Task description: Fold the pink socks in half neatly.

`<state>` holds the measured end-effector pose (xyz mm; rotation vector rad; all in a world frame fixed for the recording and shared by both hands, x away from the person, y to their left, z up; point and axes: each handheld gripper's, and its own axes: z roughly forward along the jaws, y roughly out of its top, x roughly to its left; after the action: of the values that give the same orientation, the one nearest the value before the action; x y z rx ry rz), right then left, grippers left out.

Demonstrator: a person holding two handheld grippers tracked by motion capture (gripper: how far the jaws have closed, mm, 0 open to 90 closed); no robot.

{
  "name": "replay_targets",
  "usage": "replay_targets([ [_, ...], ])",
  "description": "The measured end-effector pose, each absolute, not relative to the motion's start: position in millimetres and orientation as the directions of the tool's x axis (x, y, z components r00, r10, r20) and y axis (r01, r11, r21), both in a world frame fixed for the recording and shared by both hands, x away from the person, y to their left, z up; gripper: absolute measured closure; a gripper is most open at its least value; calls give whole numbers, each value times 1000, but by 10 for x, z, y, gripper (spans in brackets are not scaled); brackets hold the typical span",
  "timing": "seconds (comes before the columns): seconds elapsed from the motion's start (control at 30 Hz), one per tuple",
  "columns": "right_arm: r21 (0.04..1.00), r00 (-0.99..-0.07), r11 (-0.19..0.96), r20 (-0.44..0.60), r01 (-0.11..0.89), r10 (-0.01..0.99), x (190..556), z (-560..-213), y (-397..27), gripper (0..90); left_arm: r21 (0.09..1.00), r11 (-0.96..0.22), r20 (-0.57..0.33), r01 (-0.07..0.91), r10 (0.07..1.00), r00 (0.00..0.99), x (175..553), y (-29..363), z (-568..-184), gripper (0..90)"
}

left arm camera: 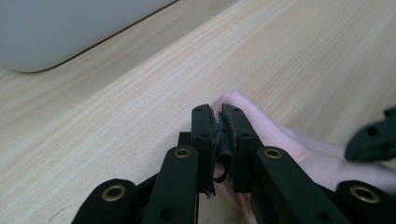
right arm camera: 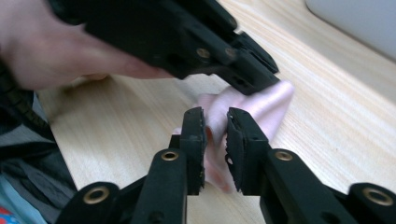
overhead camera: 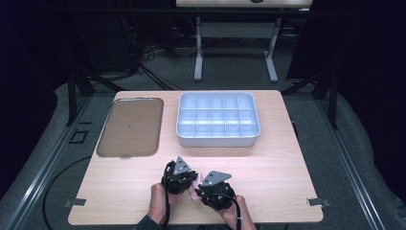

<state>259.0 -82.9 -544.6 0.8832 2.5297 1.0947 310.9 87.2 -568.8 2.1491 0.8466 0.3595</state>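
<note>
A small pink cloth (overhead camera: 193, 190) lies bunched on the wooden table (overhead camera: 282, 182) near its front edge, between my two grippers. My left gripper (left arm camera: 219, 114) is shut on one edge of the pink cloth (left arm camera: 266, 123), which spreads away to the right. My right gripper (right arm camera: 215, 116) has another fold of the cloth (right arm camera: 268, 100) pinched between its pads. In the high view the left gripper (overhead camera: 187, 181) and right gripper (overhead camera: 200, 188) sit close together, each in a hand. The left gripper (right arm camera: 247, 77) crosses the top of the right gripper view.
A grey compartment box (overhead camera: 218, 142) with several empty cells stands at the middle back of the table. A brown flat tray (overhead camera: 131, 127) lies to its left. The box's wall (left arm camera: 56, 32) is near both grippers. Another table's legs stand on the floor beyond.
</note>
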Motion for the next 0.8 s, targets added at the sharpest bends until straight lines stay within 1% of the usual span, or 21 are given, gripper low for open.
replay_targets([
  [0.1, 714, -818, 594, -53, 370, 573, 2516, -5476, -742, 782, 757, -470, -20, 455, 678, 734, 3105, 866, -5690, 838],
  [0.17, 690, -828, 622, -59, 369, 558, 2507, -5528, -685, 789, 756, -472, -19, 454, 677, 736, 3108, 871, -5690, 838],
  [0.2, 676, -835, 638, -60, 369, 547, 2520, -5560, -671, 790, 757, -469, -23, 455, 677, 735, 3108, 873, -5692, 839],
  [0.27, 676, -836, 631, -41, 380, 548, 2538, -5598, -670, 793, 762, -456, -37, 460, 678, 734, 3110, 883, -5702, 840],
  [0.3, 682, -850, 621, 1, 386, 527, 2559, -5608, -685, 792, 764, -453, -39, 459, 678, 734, 3113, 889, -5706, 840],
  [0.33, 687, -834, 610, -9, 395, 551, 2560, -5619, -687, 790, 765, -454, -40, 457, 676, 736, 3115, 893, -5708, 841],
  [0.37, 685, -835, 606, 7, 404, 550, 2573, -5624, -699, 785, 765, -455, -37, 455, 675, 737, 3115, 894, -5708, 842],
  [0.4, 663, -832, 624, -3, 414, 555, 2572, -5605, -714, 766, 765, -456, -36, 455, 675, 737, 3113, 891, -5708, 842],
  [0.5, 671, -829, 610, 12, 421, 559, 2574, -5589, -736, 648, 765, -459, -32, 452, 674, 738, 3108, 885, -5707, 844],
  [0.57, 702, -806, 560, 33, 440, 591, 2574, -5563, -773, 600, 765, -460, -28, 450, 674, 738, 3104, 883, -5708, 845],
  [0.6, 717, -812, 534, 74, 447, 580, 2592, -5537, -818, 558, 766, -460, -27, 449, 675, 737, 3102, 882, -5709, 845],
  [0.63, 710, -835, 530, 149, 463, 530, 2621, -5479, -892, 535, 767, -460, -25, 448, 676, 736, 3100, 879, -5709, 846],
  [0.67, 729, -826, 493, 177, 475, 535, 2639, -5428, -958, 528, 767, -460, -24, 448, 677, 736, 3098, 878, -5710, 847],
  [0.73, 740, -801, 445, 206, 504, 563, 2683, -5359, -1045, 503, 767, -462, -20, 444, 676, 737, 3095, 876, -5710, 848],
  [0.8, 731, -731, 387, 222, 563, 645, 2763, -5334, -1094, 495, 767, -463, -20, 443, 674, 739, 3094, 880, -5712, 850],
])
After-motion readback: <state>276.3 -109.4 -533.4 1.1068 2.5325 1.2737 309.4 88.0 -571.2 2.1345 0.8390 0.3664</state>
